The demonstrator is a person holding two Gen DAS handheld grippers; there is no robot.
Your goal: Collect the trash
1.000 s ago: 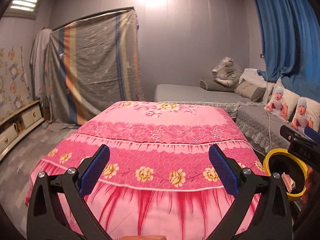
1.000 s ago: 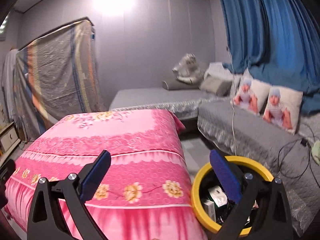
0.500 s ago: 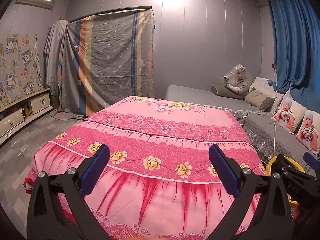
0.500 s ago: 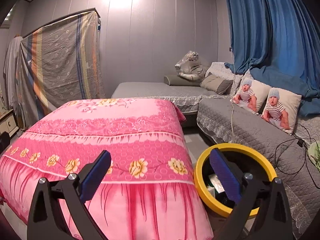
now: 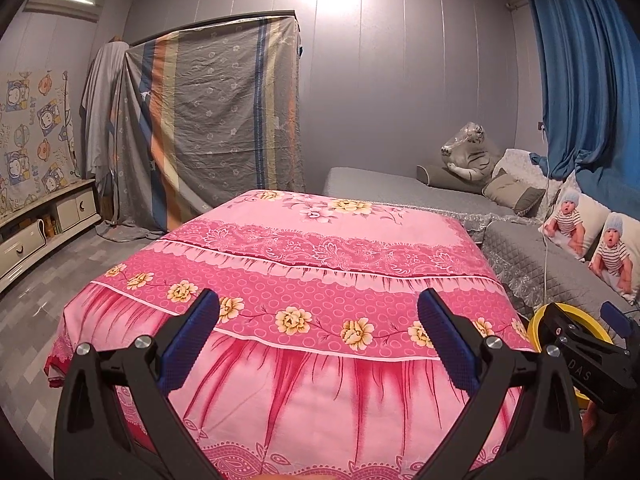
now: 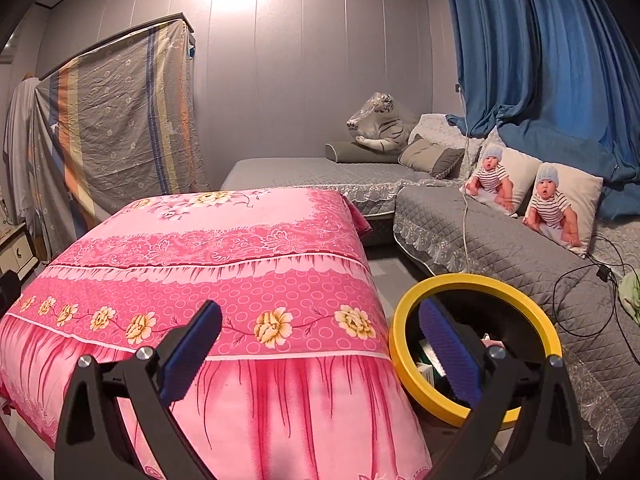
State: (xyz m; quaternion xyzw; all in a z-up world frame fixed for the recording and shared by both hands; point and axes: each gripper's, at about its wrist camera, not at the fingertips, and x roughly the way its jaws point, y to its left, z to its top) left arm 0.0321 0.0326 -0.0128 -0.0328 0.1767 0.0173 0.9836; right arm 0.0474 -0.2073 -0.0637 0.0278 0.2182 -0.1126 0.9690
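The left gripper (image 5: 318, 334) had its two blue-padded fingers (image 5: 188, 346) spread wide with nothing between them. Beyond the gap lay the pink floral cloth covering a raised flat surface (image 5: 332, 248), its top bare as far as this view showed. Past the right finger, at the far right edge, a slice of the round black trash bin with a yellow rim (image 5: 538, 324) showed, mostly hidden behind the right gripper's black body (image 5: 588, 350).

The right gripper (image 6: 320, 344) likewise had its blue-padded fingers (image 6: 192, 350) set wide apart and empty. Its left finger stood in front of the pink cloth's hanging front edge (image 6: 280, 384). Its right finger stood over the open mouth of the yellow-rimmed bin (image 6: 404, 360), which sat on the floor just beside the cloth's right corner. Inside the bin, on either side of that finger, lay collected trash: a white carton and some pale wrappers (image 6: 426, 370), partly hidden.

Beyond the bin ran a grey quilted sofa (image 6: 492, 240) carrying two baby-print cushions (image 6: 560, 204), a plastic-wrapped plush tiger (image 6: 380, 120) and loose black cables (image 6: 588, 288). Blue curtains (image 6: 540, 60) hung behind it.
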